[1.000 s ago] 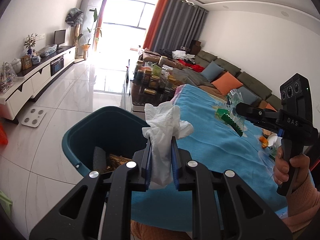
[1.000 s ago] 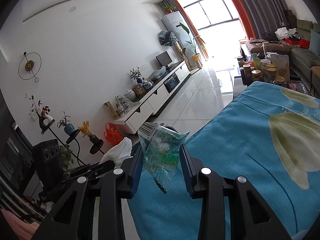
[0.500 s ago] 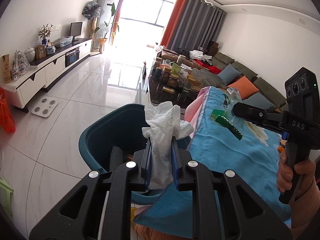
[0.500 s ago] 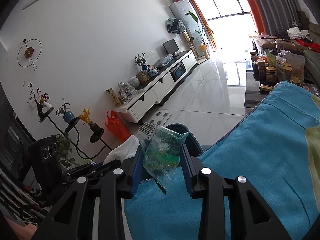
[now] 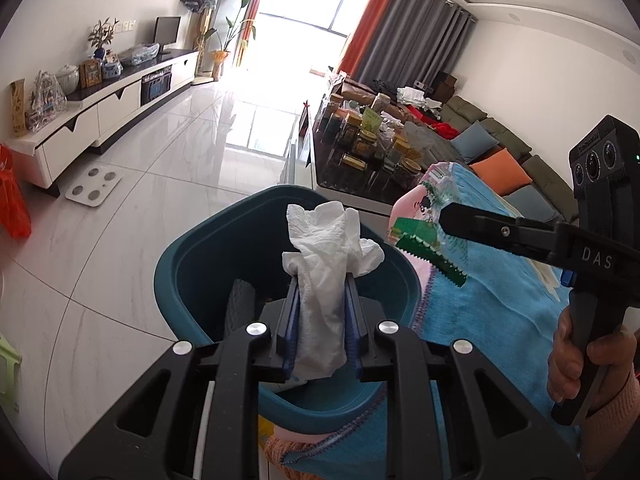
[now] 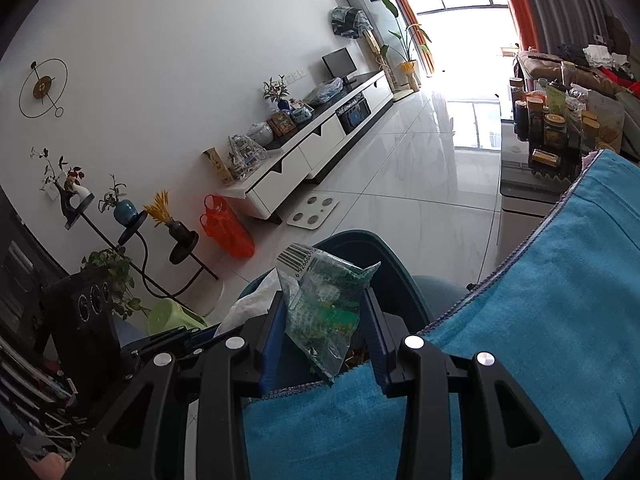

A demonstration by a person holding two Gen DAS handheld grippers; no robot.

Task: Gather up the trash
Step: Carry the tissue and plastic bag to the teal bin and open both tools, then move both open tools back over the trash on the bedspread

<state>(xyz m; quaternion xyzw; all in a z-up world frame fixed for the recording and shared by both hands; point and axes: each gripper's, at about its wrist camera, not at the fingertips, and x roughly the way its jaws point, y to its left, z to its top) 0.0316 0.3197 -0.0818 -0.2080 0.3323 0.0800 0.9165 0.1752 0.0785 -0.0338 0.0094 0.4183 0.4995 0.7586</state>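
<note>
A crumpled white tissue (image 5: 320,236) stands up between the pads of my left gripper (image 5: 322,280), which is shut on it directly above the teal bin (image 5: 192,264). My right gripper (image 6: 323,300) is shut on a clear plastic wrapper (image 6: 324,304) with green print and a barcode. It hangs over the bin's near rim (image 6: 384,256), at the edge of the blue tablecloth (image 6: 540,300). In the left wrist view the right gripper (image 5: 448,220) reaches in from the right with the wrapper (image 5: 424,236), gripped by a hand (image 5: 580,364). The bin holds some dark trash, mostly hidden.
A dark low table with several jars (image 5: 372,140) stands just beyond the bin. A white TV cabinet (image 5: 120,96) lines the left wall, with a white scale (image 5: 94,188) and an orange bag (image 5: 12,200) on the floor. Sofas (image 5: 500,152) fill the right. A green stool (image 6: 172,320) stands near the bin.
Both grippers have moved off the blue cloth toward the bin and sunk a little. The tissue now hangs over the bin's opening, and the wrapper has reached its rim.
</note>
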